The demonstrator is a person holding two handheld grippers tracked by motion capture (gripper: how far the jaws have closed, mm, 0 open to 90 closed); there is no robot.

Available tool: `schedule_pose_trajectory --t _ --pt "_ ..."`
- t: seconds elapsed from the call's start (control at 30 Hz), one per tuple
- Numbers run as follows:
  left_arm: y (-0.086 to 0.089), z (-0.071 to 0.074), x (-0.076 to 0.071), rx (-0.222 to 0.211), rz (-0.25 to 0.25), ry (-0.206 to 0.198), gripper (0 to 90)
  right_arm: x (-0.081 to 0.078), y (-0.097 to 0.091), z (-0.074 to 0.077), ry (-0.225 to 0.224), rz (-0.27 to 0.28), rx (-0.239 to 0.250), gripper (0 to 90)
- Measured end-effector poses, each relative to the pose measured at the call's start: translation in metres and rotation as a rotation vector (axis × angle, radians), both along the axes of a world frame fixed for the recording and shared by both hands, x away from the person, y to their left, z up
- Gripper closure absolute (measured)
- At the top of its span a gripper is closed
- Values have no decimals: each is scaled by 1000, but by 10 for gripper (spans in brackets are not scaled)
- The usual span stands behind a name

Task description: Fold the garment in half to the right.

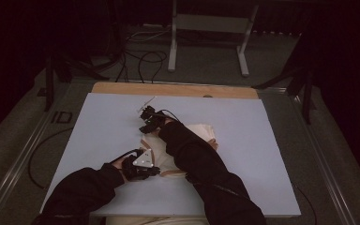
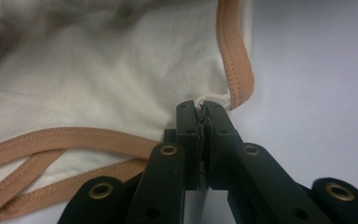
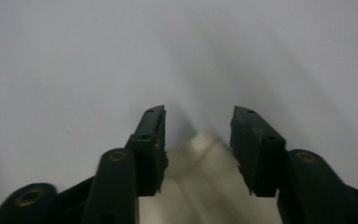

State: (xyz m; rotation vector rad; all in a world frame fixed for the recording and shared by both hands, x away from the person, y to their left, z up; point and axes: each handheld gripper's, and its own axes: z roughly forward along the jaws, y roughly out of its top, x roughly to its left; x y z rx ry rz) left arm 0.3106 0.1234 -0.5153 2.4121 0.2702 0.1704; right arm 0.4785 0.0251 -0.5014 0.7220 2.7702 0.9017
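1. Cream cloth with a tan-orange band along its edges, a garment [image 1: 201,133], lies near the middle of the pale blue-grey table top [image 1: 262,140] in the high view. Much of it is covered by the person's right sleeve [image 1: 201,164], which crosses over it from the bottom edge. The left gripper [image 1: 145,169] is at the near left corner of the garment, touching it. The right gripper [image 1: 151,123] is at the far left end of the cloth, pointing away from the person. Beyond the table there is a dark floor with cables [image 1: 140,61] and a white metal stand [image 1: 206,28].

2. The left gripper view shows the left gripper [image 2: 203,108] with its jaws pressed together on a small pinch of the garment [image 2: 121,84], just where the white edge meets the tan band [image 2: 235,60]. The cloth spreads to the left and upward from the jaws. The bare table top [image 2: 317,70] is on the right.

3. The right gripper view shows the right gripper [image 3: 196,122] with its jaws partly apart. A blurred fold of the garment [image 3: 200,172] lies low between them, reaching almost to the tips. The pads do not press on it. The table top [image 3: 177,46] is ahead.
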Motion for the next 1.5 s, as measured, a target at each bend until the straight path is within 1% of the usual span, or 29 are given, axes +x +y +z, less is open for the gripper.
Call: schedule_pose_trajectory --t 0.03,0.07,0.1,0.13,0.17,0.2,0.23,0.27,0.3,0.33,0.5,0.53,0.57,0.6,0.7,0.73,0.77,0.8,0.83,0.9,0.93,1.03,1.17,1.3,1.37,1.4,1.5 --pt "0 0 0 0 0 0 873 0 0 0 0 0 0 580" --pt "0 0 0 -4 2 5 873 0 1 -2 -2 3 -17 629" --pt "0 0 0 -4 2 5 873 0 1 -2 -2 3 -17 629" --pt "0 0 0 -2 2 3 873 -1 1 -3 -6 16 -38 674" --pt "0 0 0 -2 2 3 873 -1 1 -3 -6 16 -38 674" --pt "0 0 0 -4 3 5 873 -2 1 -3 -10 22 -54 754" --pt "0 0 0 -5 3 5 873 -2 1 -3 -10 22 -54 754" --pt "0 0 0 -3 3 4 873 -1 1 -3 -12 20 -63 832" --pt "0 0 0 -3 3 4 873 -1 1 -3 -12 20 -63 832" --pt "0 0 0 -2 2 3 873 -1 1 -2 -11 18 -68 864" --pt "0 0 1 -3 4 6 873 -1 -1 1 -12 18 -56 874" --pt "0 1 1 6 -1 5 873 -2 -2 3 -16 16 -57 876" --pt "0 1 1 6 -1 5 874 -2 -2 3 -16 16 -57 876" --pt "0 1 0 12 -4 0 874 -2 -3 4 -22 18 -48 877" --pt "0 2 0 10 -4 1 874 -3 -4 6 -21 19 -46 878" --pt "0 3 -1 14 -8 -4 874 -3 -6 8 -27 25 -35 879" --pt "0 3 -1 14 -8 -4 874 -3 -6 8 -27 25 -35 879" --pt "0 4 -1 15 -11 -7 874 -5 -8 11 -38 28 -29 879" --pt "-1 4 -2 17 -12 -10 874 -5 -9 12 -37 29 -24 880" --pt "-1 6 -2 8 -10 -9 874 -5 -10 14 -41 30 -19 879" --pt "-1 8 -1 3 -6 -8 875 -6 -12 17 -46 30 -19 880" --pt "-1 10 -1 5 -11 -11 874 -6 -14 20 -51 29 -12 880" --pt "-2 14 0 -4 -10 -13 874 -7 -18 25 -62 30 -5 880" --pt "-2 18 0 2 -20 -20 874 -8 -23 33 -76 28 5 880" --pt "-3 20 -1 -5 -16 -18 874 -8 -25 34 -81 30 7 880" --pt "-3 22 -1 -12 -15 -22 874 -10 -28 38 -86 27 14 880" --pt "-4 25 -1 -14 -18 -26 874 -10 -32 42 -94 27 21 880"
